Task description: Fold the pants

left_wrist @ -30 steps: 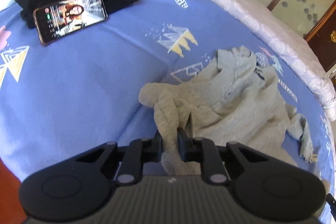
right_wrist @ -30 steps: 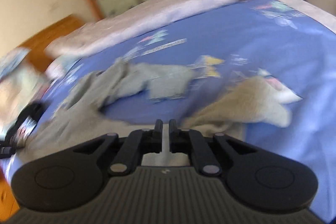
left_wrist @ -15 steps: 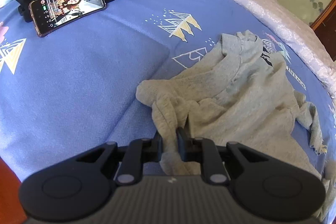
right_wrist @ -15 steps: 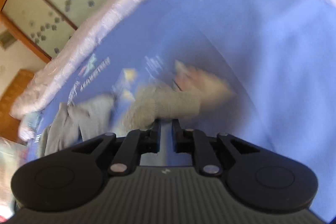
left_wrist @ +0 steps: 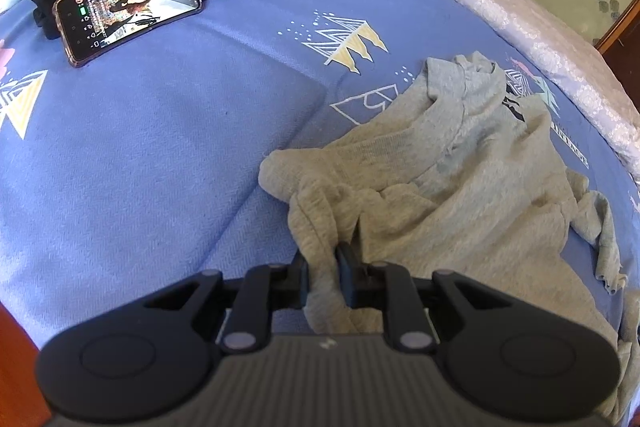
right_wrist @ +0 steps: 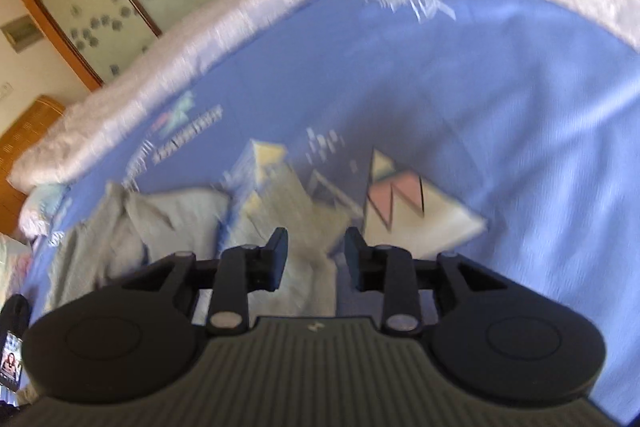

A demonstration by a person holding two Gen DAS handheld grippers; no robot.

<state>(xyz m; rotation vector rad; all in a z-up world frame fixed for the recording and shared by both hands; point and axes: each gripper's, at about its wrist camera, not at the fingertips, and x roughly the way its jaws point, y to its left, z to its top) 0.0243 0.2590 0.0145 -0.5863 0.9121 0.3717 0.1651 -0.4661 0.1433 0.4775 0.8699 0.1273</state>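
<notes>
Grey knit cotton pants [left_wrist: 452,187] are pinched by the closed left gripper [left_wrist: 322,277]; the right gripper [right_wrist: 316,255] is opening over cloth, so the released leg could bunch.

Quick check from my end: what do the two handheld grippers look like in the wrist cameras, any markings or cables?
Both the left gripper and the right gripper look alike: matte black, two short flat fingers on jointed links with silver pivot pins, round discs at either side, and a grey ribbed body with a small white mark. No cables, hands or sleeves show.
</notes>
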